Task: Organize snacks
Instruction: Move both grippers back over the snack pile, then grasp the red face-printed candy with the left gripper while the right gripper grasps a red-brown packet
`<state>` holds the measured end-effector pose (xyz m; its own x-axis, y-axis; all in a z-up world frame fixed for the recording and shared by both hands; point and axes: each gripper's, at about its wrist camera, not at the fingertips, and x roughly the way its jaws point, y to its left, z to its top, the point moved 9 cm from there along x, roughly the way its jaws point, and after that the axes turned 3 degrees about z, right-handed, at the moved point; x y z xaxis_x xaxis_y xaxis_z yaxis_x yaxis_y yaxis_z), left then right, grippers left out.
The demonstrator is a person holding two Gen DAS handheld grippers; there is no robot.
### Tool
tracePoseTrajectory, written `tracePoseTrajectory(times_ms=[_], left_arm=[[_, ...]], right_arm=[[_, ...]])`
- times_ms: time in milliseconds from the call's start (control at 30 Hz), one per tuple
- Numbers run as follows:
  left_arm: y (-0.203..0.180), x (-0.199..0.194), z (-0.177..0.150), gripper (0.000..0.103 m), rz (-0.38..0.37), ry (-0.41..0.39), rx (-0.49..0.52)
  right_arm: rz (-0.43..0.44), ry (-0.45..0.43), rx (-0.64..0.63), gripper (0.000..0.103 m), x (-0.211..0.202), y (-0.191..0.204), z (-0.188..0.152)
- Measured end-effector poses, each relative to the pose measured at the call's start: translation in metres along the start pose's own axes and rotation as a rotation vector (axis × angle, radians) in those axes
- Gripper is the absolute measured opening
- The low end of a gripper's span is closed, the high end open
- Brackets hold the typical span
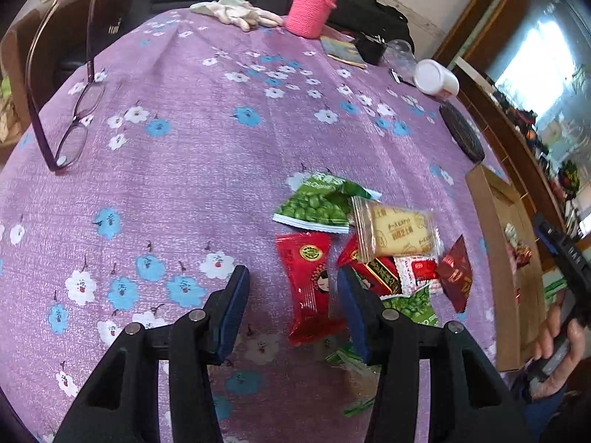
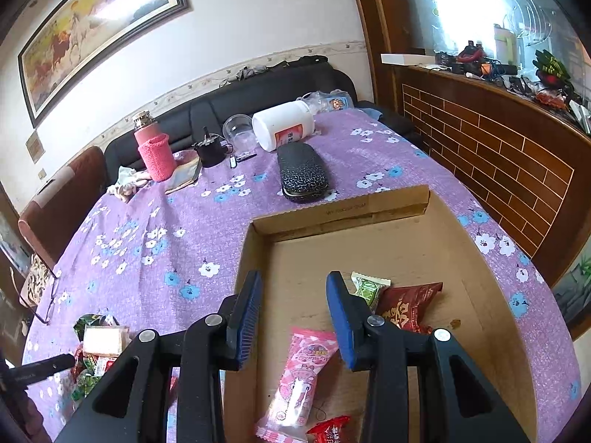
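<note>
Currently left tongs (image 1: pixel 293 288) hang wide open over the bench (image 1: pixel 184 170), holding nothing; a red snack packet (image 1: pixel 308 284) lies in the gap between the pads, nearer the right pad, contact unclear. Just ahead and to the right of them is the loose pile: green pea packet (image 1: pixel 314 205), clear-wrapped biscuit (image 1: pixel 400 234), dark red packet (image 1: pixel 456 277), plus more red and green wrappers partly hidden behind the right finger. Left wrist view alone shows eyeglasses (image 1: pixel 70 125) far ahead-left; the cardboard box (image 1: pixel 491 229) is only a sliver at its right edge.

Right tongs (image 2: pixel 293 301) are also open and empty, hovering over the box interior. Right wrist view shows what's inside the cardboard box (image 2: pixel 399 258): pink packet (image 2: pixel 301 369) below and between the fingers, green-white packet (image 2: pixel 369 286) and maroon packet (image 2: pixel 408 308) just right of the right pad, small red wrapper (image 2: pixel 328 430) at the bottom edge. Snack pile (image 2: pixel 98 347) sits far left of these tongs. Ahead: black glasses case (image 2: pixel 301 173), white jar (image 2: pixel 282 125) on its side, pink bottle (image 2: pixel 153 147).
</note>
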<state>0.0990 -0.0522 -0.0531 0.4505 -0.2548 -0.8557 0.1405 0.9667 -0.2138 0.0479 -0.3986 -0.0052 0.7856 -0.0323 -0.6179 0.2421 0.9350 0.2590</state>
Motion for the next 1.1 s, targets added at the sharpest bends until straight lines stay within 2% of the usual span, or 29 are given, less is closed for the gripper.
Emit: tracePoseTrajectory(times_ms=[33,100,167,267,300,367,400,433,533,600,700,933,1000,1100], left_arm=[[-0.001,0.002,-0.001,0.047,0.019,-0.003,0.018],[-0.003,0.007,-0.003,0.039,0.049,0.002,0.047],[-0.004,0.009,-0.004,0.037,0.075,-0.002,0.067],[-0.002,0.011,-0.003,0.026,0.163,-0.028,0.107],[-0.001,0.011,-0.003,0.022,0.184,-0.036,0.115],[0.003,0.011,-0.001,0.020,0.207,-0.049,0.115],[0.005,0.011,0.000,0.020,0.204,-0.051,0.109],[0.006,0.010,0.000,0.020,0.199,-0.052,0.105],[0.006,0.010,-0.001,0.020,0.211,-0.057,0.109],[0.004,0.009,-0.002,0.021,0.225,-0.060,0.122],[0.003,0.009,-0.003,0.021,0.232,-0.062,0.127],[0.003,0.009,-0.004,0.021,0.207,-0.057,0.110],[0.004,0.009,-0.003,0.021,0.201,-0.055,0.104],[0.004,0.009,-0.002,0.021,0.204,-0.054,0.102]], right_arm=[[0.003,-0.002,-0.001,0.039,0.000,0.001,0.000],[0.018,-0.005,-0.010,0.039,-0.001,0.005,0.000],[0.049,-0.001,-0.018,0.039,-0.002,0.011,-0.001],[0.146,0.023,-0.046,0.039,-0.003,0.030,-0.006],[0.203,0.039,-0.060,0.039,-0.004,0.041,-0.009],[0.313,0.085,-0.087,0.041,-0.005,0.066,-0.019],[0.361,0.122,-0.106,0.046,-0.004,0.079,-0.028],[0.396,0.159,-0.125,0.051,-0.003,0.092,-0.036],[0.468,0.293,-0.175,0.052,0.004,0.128,-0.065],[0.459,0.343,-0.224,0.052,0.008,0.143,-0.078],[0.391,0.369,-0.333,0.052,0.016,0.159,-0.085],[0.394,0.471,-0.264,0.053,0.056,0.162,-0.090],[0.410,0.501,-0.255,0.053,0.054,0.161,-0.100],[0.442,0.497,-0.296,0.054,0.038,0.165,-0.112]])
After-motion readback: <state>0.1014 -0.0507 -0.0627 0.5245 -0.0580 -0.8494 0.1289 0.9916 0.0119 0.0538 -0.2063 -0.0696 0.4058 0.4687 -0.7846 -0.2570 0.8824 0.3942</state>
